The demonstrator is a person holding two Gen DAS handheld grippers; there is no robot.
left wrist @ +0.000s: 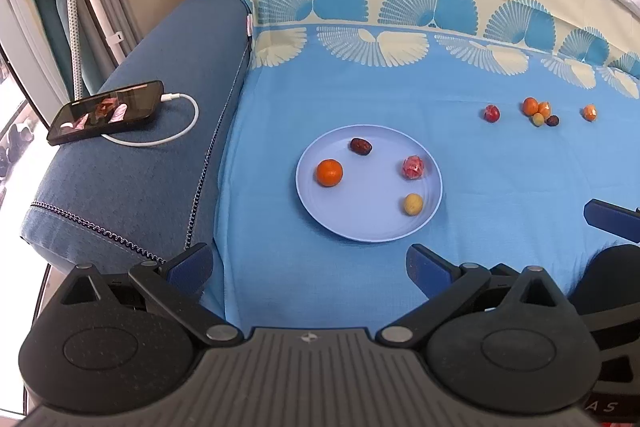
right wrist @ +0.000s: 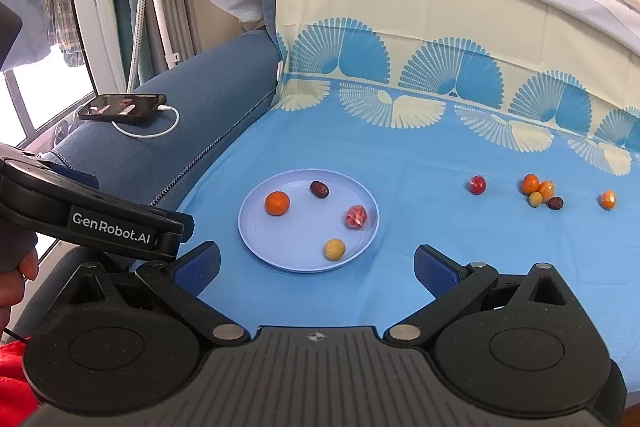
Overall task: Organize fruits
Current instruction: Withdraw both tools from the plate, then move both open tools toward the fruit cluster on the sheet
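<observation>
A pale blue plate [left wrist: 360, 223] [right wrist: 276, 251] lies on the blue cloth. It holds an orange [left wrist: 329, 172] [right wrist: 277, 203], a dark date [left wrist: 361, 146] [right wrist: 319, 189], a red wrapped fruit [left wrist: 413, 167] [right wrist: 355, 216] and a small yellow fruit [left wrist: 412, 204] [right wrist: 334, 249]. Loose fruits lie to the right: a red one [left wrist: 491, 113] [right wrist: 477, 184], a cluster of small fruits [left wrist: 538, 111] [right wrist: 538, 190] and a single orange one [left wrist: 589, 112] [right wrist: 608, 199]. My left gripper [left wrist: 310, 265] is open and empty, near the plate's front. My right gripper [right wrist: 318, 267] is open and empty, just before the plate.
A phone [left wrist: 107, 111] [right wrist: 122, 107] with a white cable rests on the blue sofa arm [left wrist: 132, 183] at the left. The patterned cloth rises up the backrest [right wrist: 440, 39] behind. The left gripper's body [right wrist: 92, 215] shows at the left of the right wrist view.
</observation>
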